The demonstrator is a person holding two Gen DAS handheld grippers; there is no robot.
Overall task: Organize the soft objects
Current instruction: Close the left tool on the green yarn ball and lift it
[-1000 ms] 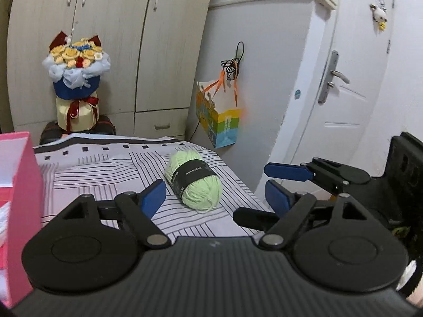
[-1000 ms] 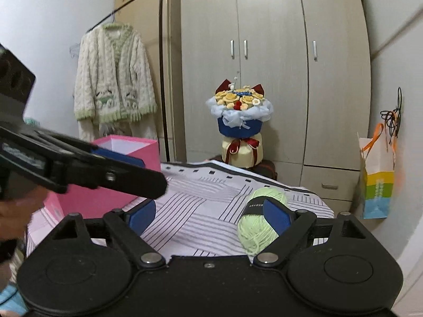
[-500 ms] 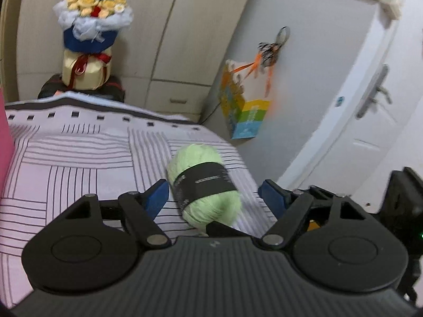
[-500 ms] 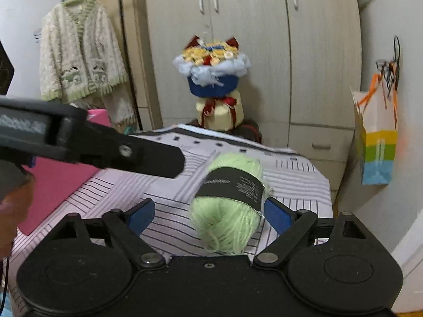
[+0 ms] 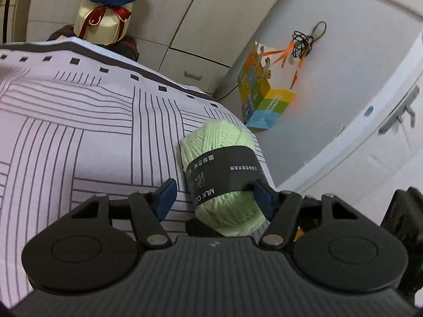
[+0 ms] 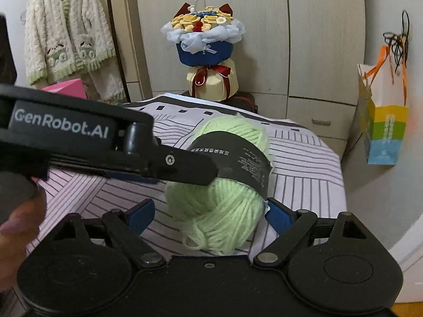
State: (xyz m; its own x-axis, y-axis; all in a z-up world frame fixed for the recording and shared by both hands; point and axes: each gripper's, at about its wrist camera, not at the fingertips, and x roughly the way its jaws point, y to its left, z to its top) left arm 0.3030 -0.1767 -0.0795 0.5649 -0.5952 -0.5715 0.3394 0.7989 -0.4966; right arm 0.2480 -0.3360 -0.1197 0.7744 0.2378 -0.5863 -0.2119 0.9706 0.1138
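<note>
A light green yarn ball with a black paper band lies near the right edge of the striped bed sheet. My left gripper is open with the ball between its blue pads, the right pad touching the band. In the right wrist view the ball sits between the open pads of my right gripper. The left gripper's body reaches in from the left, its tip against the ball's band.
A pink box stands at the sheet's far left. A bouquet stands behind the bed before the wardrobe. A colourful paper bag hangs on the right wall. A knitted cardigan hangs at back left. The bed edge drops off right of the ball.
Both grippers have moved forward and down onto the yarn ball, which now lies between the pads of each. The left gripper tilted down toward the sheet.
</note>
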